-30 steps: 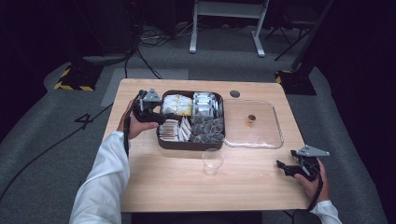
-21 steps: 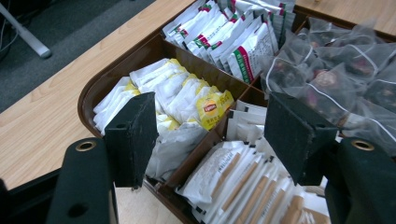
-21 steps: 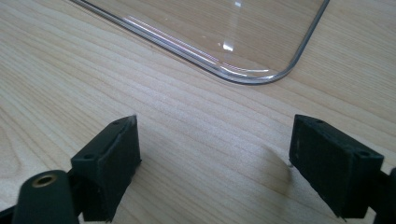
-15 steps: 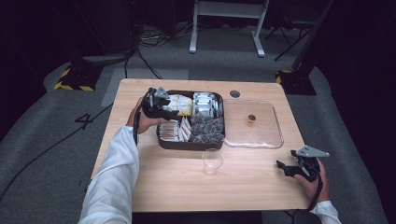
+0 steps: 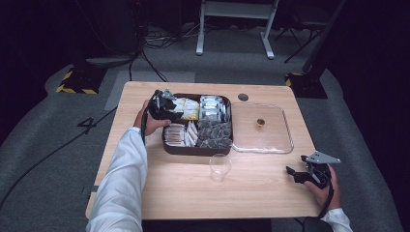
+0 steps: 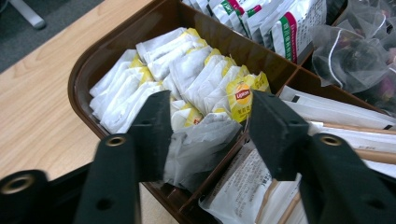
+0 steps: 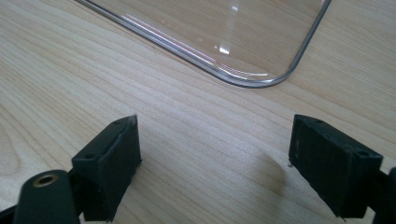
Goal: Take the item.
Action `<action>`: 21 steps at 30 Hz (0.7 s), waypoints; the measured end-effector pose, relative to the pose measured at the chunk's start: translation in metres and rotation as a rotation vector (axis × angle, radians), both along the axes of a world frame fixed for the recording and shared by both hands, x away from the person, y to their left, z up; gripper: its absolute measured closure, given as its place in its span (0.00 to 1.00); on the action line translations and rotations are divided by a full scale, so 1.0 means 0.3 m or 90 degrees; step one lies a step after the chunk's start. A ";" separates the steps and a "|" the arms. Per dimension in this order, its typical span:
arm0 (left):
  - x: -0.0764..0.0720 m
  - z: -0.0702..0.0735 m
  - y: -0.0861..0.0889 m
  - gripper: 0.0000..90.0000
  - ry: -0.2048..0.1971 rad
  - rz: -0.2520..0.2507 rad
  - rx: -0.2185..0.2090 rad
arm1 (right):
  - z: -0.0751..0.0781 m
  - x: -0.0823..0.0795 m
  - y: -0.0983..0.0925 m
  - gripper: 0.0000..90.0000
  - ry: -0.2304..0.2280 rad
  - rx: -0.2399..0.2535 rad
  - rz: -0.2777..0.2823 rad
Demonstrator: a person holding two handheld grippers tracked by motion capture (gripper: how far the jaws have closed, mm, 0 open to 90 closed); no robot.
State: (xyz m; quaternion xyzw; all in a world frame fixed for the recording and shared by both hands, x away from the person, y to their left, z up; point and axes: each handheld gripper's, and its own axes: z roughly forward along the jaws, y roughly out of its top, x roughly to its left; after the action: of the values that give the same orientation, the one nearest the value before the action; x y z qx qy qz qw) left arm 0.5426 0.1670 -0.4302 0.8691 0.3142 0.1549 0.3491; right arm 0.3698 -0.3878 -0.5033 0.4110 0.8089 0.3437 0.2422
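Left gripper (image 6: 205, 135), jaws just closing round packed tea bags (image 6: 201, 140) (pads not yet pressing): risks lifting several; right gripper (image 7: 212, 163) spread, idle.

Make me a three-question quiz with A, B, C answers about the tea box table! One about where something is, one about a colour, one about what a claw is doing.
1. Where is the clear cup?
A. On the table in front of the brown box
B. Inside the box
C. On the clear lid

2. What colour are the tags on the white tea bags by the left claw?
A. Blue
B. Yellow
C. Pink

3. What is the right claw doing?
A. Squeezing the cup
B. Lifting the lid
C. Open over bare wood

Answers:
1 A, the cup stands on the wood near the box's front edge.
2 B, the tags show yellow.
3 C, nothing lies between its jaws.
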 end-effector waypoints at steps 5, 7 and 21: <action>-0.001 -0.018 -0.011 0.60 0.020 -0.020 0.002 | 0.000 0.000 0.000 0.19 0.001 0.001 0.003; 0.002 -0.023 -0.014 0.59 0.013 -0.011 0.013 | 0.000 -0.001 0.001 0.19 -0.001 0.000 0.003; 0.009 -0.035 0.013 1.00 0.010 0.007 0.013 | 0.000 -0.003 0.003 0.19 -0.005 -0.003 0.004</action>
State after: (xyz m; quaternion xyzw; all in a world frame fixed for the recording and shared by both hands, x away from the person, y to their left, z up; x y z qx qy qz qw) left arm 0.5453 0.1711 -0.4407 0.8720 0.3203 0.1534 0.3369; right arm 0.3689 -0.3870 -0.5034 0.4067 0.8101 0.3441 0.2449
